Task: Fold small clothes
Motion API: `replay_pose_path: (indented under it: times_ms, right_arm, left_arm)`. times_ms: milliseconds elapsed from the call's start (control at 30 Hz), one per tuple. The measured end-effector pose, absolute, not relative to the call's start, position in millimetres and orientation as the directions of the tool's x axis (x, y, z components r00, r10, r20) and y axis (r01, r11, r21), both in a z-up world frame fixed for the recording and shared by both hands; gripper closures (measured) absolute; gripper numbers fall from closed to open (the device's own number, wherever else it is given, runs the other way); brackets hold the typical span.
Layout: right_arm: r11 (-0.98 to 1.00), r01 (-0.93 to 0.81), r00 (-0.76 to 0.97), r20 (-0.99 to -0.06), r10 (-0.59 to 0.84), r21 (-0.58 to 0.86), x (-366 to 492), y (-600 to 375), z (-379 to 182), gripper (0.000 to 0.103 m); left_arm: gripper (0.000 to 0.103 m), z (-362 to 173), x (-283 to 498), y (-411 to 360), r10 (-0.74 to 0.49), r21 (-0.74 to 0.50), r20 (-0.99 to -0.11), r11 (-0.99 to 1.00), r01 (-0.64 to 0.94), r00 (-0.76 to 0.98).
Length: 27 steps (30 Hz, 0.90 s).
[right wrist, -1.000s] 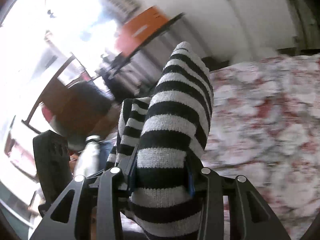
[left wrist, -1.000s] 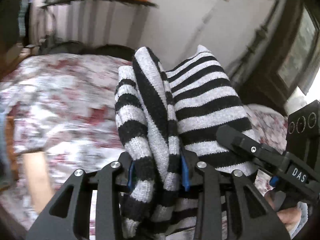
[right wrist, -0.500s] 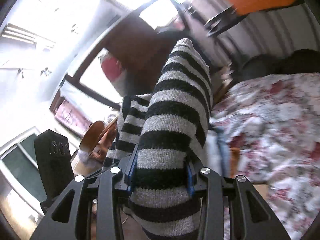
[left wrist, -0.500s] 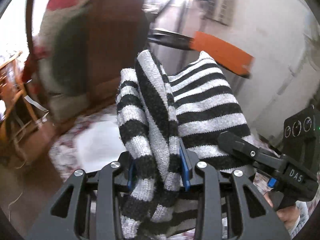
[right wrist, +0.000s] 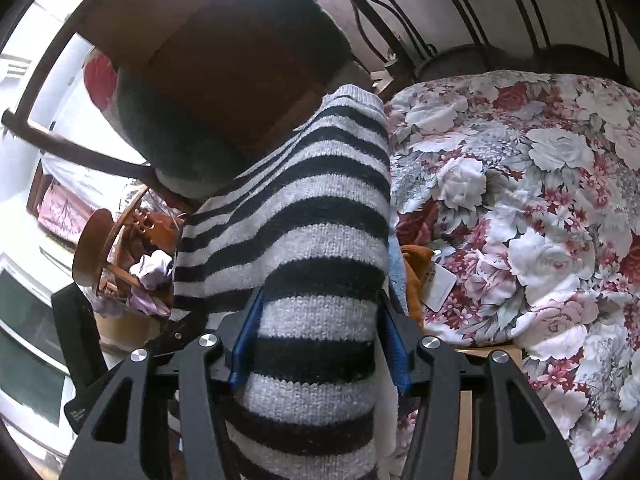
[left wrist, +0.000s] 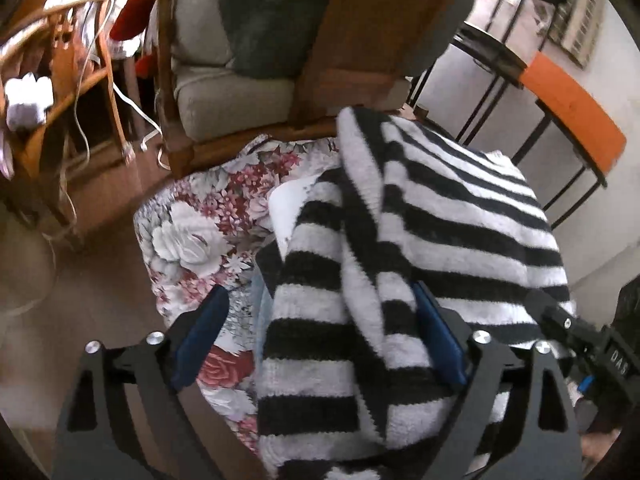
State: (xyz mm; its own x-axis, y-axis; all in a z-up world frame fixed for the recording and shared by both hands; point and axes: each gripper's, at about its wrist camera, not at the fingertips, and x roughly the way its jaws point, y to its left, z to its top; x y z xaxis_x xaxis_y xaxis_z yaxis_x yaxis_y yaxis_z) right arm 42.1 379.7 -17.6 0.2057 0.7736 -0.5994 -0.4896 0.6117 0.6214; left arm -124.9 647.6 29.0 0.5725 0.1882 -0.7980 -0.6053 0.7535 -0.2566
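Note:
A folded black-and-white striped sweater [left wrist: 440, 220] lies between the fingers of my left gripper [left wrist: 320, 334], whose jaws are opening. The knit rests against the right blue pad, and a wide gap shows beside the left one. The sweater sits over a white cloth [left wrist: 288, 204] at the corner of the flowered bedspread [left wrist: 192, 232]. In the right wrist view the same sweater [right wrist: 312, 208] fills the gap of my right gripper [right wrist: 320, 340] and touches both blue pads while those jaws open. The right gripper's body [left wrist: 580, 344] shows at the lower right of the left view.
A wooden armchair with grey cushions [left wrist: 240, 80] stands just past the bed corner. A wicker rack [left wrist: 60, 60] is to the left and a metal shelf with an orange board [left wrist: 572, 112] to the right. A light-blue cloth [right wrist: 396, 268] and a tagged orange-brown garment [right wrist: 416, 276] lie beside the sweater on the bedspread [right wrist: 520, 200].
Both grippers swung with the sweater toward the bed corner by the armchair. The left jaws have sprung wide apart, freeing the left pad. The right jaws have widened a little.

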Motion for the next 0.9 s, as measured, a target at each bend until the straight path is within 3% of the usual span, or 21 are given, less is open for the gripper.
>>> replay_pose_path:
  times_ms: [133,333,500,600,667,900]
  right_arm:
    - [0.607,-0.515,0.217,-0.593,0.775,0.605,38.9,374.1,-5.4,0.043]
    - [0.623,-0.606,0.328,-0.559,0.762,0.494,14.5,344.5,32.0,0.027]
    - [0.666,-0.629,0.368,-0.602,0.709,0.401,-11.6,324.5,24.0,0.027]
    - [0.696,-0.615,0.349,-0.664,0.662,0.371,-17.2,328.0,1.0,0.027]
    - [0.710,-0.606,0.291,-0.732,0.616,0.357,-13.1,340.7,-21.2,0.023]
    - [0.717,-0.634,0.372,-0.698,0.612,0.291,-37.3,336.2,2.2,0.019]
  left_arm:
    - [0.014,36.5,-132.2,641.5,0.161,-0.290,-0.801,0.738,-0.609,0.576]
    - [0.014,66.5,-158.8,612.5,0.273,-0.181,-0.794,0.747,-0.640,0.543]
    - [0.012,84.9,-183.8,590.1,0.342,-0.145,-0.776,0.720,-0.679,0.529]
    - [0.004,76.4,-179.1,575.0,0.454,0.021,-0.780,0.707,-0.707,0.430]
    - [0.004,62.3,-170.6,575.6,0.475,0.085,-0.799,0.696,-0.713,0.369]
    - [0.004,84.2,-186.3,567.8,0.508,0.108,-0.786,0.675,-0.730,0.353]
